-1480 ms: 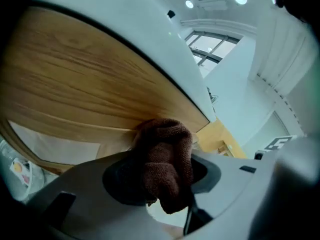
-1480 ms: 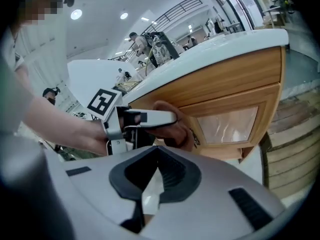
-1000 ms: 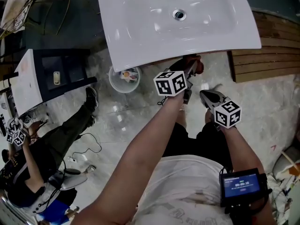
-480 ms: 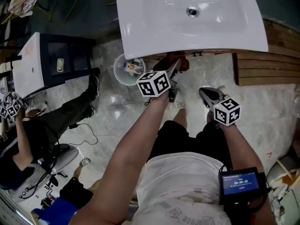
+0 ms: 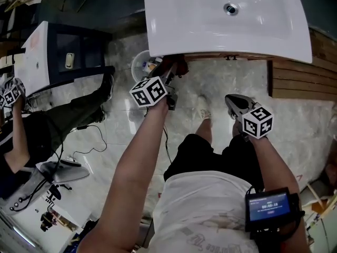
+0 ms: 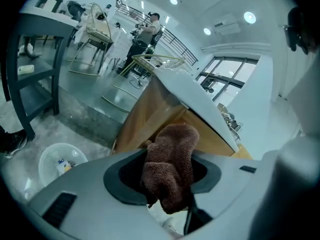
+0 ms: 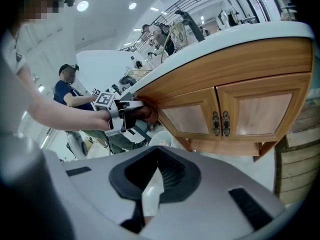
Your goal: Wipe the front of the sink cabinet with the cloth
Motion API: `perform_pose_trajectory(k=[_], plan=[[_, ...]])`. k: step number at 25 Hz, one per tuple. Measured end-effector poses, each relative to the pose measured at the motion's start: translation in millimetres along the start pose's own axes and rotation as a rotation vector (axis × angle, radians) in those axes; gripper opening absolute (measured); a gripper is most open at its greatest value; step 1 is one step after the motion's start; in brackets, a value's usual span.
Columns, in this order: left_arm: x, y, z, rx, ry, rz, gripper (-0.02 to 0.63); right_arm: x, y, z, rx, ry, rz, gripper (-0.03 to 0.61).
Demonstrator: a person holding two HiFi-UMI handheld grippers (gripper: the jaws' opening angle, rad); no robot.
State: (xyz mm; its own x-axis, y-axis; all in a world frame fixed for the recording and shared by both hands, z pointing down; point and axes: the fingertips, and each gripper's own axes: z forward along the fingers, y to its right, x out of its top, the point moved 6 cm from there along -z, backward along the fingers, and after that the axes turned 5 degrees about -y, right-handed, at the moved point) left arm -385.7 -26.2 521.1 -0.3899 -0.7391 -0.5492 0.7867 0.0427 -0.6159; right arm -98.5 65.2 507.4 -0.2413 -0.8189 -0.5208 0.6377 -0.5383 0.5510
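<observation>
The brown cloth (image 5: 178,66) is pinched in my left gripper (image 5: 171,74) and pressed against the wooden cabinet front (image 7: 235,109), near its left end under the white sink top (image 5: 226,25). In the left gripper view the cloth (image 6: 170,159) bulges out of the shut jaws, with the cabinet's wood (image 6: 150,119) just beyond. The right gripper view shows the left gripper (image 7: 125,115) at the cabinet's left door and two metal door handles (image 7: 220,123). My right gripper (image 5: 231,100) hangs away from the cabinet above the floor. Its jaws are together and hold nothing.
A white bucket (image 5: 141,67) with small items stands on the floor left of the cabinet. A dark shelf unit (image 5: 68,62) and a seated person (image 5: 31,136) are at the left, with cables on the marble floor. Wooden slats (image 5: 303,73) lie to the right.
My left gripper has carried the cloth leftward along the cabinet front, from near the middle to the left end. The right gripper has stayed about where it was.
</observation>
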Motion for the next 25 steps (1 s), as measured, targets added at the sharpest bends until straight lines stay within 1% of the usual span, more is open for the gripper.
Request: perform_pose_trajectory(k=[2, 5, 7, 10, 12, 15, 19, 25], plan=[[-1.8, -8.4, -1.3, 0.032, 0.007, 0.000, 0.178, 3.9, 3.6, -0.3, 0.000, 0.028, 0.017, 0.014], [-8.1, -27.1, 0.3, 0.130, -0.003, -0.026, 0.178, 6.2, 6.3, -1.1, 0.000, 0.068, 0.055, 0.014], [-12.1, -33.5, 8.0, 0.157, -0.019, -0.035, 0.178, 3.1, 5.1, -2.5, -0.002, 0.087, 0.076, 0.014], [-15.6, -30.2, 25.4, 0.160, -0.059, -0.008, 0.178, -8.0, 2.4, -4.1, -0.008, 0.101, 0.111, 0.014], [-21.9, -25.2, 38.2, 0.157, -0.094, -0.007, 0.178, -16.4, 4.4, -6.3, -0.020, 0.103, 0.135, 0.014], [-31.3, -13.8, 55.1, 0.135, -0.133, 0.004, 0.178, -26.1, 10.1, -10.9, -0.041, 0.115, 0.168, 0.012], [-38.8, 13.1, 77.0, 0.084, -0.153, 0.042, 0.178, -40.8, 18.0, -20.1, -0.064, 0.149, 0.213, 0.014], [-46.5, 44.5, 93.3, 0.031, -0.156, 0.046, 0.178, -52.1, 23.3, -28.0, -0.086, 0.186, 0.246, 0.014]])
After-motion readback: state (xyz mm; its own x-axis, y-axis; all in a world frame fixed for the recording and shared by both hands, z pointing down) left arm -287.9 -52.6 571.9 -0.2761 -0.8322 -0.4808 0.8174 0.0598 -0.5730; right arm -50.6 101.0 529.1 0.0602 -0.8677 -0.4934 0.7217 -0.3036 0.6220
